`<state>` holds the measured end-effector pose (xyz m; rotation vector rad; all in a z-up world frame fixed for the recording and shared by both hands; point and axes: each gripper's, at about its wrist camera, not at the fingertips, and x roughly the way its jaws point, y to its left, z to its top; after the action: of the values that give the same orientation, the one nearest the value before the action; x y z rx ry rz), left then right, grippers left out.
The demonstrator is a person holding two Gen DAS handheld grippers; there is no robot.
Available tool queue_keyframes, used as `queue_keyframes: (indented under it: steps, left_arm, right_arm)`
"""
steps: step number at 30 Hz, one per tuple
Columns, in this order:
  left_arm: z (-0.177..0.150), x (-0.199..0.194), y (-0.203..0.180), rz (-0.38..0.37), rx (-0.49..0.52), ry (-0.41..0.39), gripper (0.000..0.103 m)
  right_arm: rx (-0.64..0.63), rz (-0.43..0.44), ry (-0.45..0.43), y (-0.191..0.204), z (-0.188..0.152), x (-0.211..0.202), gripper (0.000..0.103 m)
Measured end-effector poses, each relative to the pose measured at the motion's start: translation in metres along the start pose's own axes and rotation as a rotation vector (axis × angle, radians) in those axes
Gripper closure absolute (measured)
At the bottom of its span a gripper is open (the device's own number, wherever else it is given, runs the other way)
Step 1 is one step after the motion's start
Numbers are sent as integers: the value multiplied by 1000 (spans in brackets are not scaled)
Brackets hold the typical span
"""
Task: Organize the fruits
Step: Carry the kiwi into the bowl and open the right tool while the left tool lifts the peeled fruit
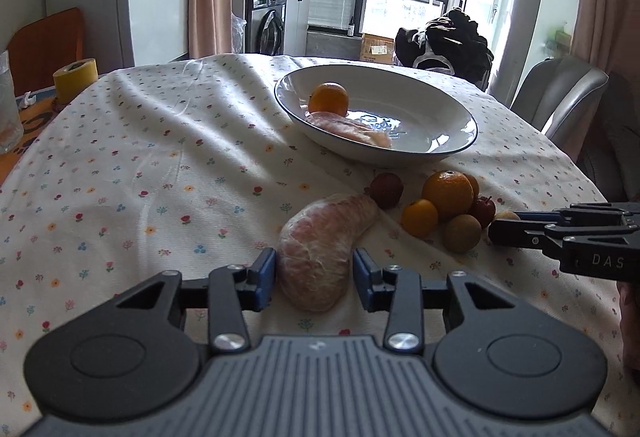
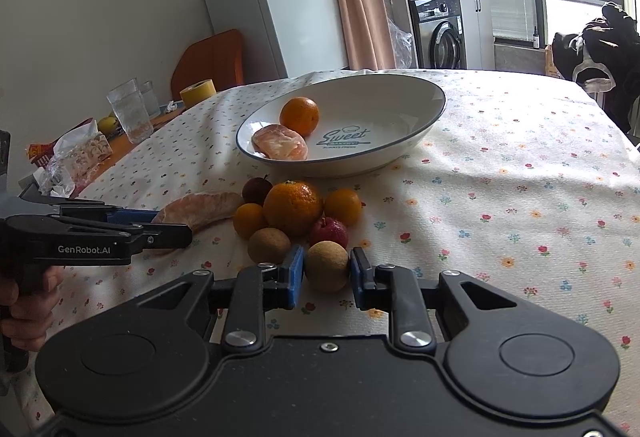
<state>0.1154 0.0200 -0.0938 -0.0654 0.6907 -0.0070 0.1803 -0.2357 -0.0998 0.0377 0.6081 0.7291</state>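
The left gripper's [image 1: 314, 274] blue fingers [image 1: 265, 275] straddle the near end of a peeled pomelo wedge [image 1: 320, 251] lying on the flowered tablecloth [image 1: 152, 165]; whether the pads press it or only flank it cannot be told. The right gripper's [image 2: 327, 274] fingers [image 2: 295, 273] stand at either side of a round brown fruit [image 2: 327, 265] resting on the cloth, close against it, though a firm pinch cannot be confirmed. Just beyond that fruit sits a tight cluster: a second brown fruit [image 2: 269, 245], a small red apple [image 2: 329, 231], a big orange [image 2: 293, 207], two small oranges [image 2: 249, 219] [image 2: 343, 205] and a dark red fruit [image 2: 257, 189]. The wedge lies beside the cluster's left edge. Farther back, a white bowl [image 2: 400, 85] with a dark rim holds an orange [image 2: 299, 115] and another pomelo piece [image 2: 280, 147], touching each other. A hand [image 2: 28, 313] grips the left gripper's handle. A yellow tape roll [image 1: 76, 79] and a glass [image 2: 130, 111] stand near the table's left edge.
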Motion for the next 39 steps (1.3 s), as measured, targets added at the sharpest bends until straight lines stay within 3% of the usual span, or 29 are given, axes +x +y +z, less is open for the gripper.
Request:
queue_keyframes:
  steps: [12, 31, 39]
  left_arm:
    - [3, 13, -5, 14, 39, -29, 60]
    - [0, -5, -4, -14, -37, -37, 66]
    - [4, -17, -5, -19, -51, -72, 66]
  right_arm:
    - [5, 9, 1, -2, 1, 0, 79]
    - [-15, -5, -20, 4, 4, -5, 79]
    - [-28, 1, -33, 7, 8, -9, 88]
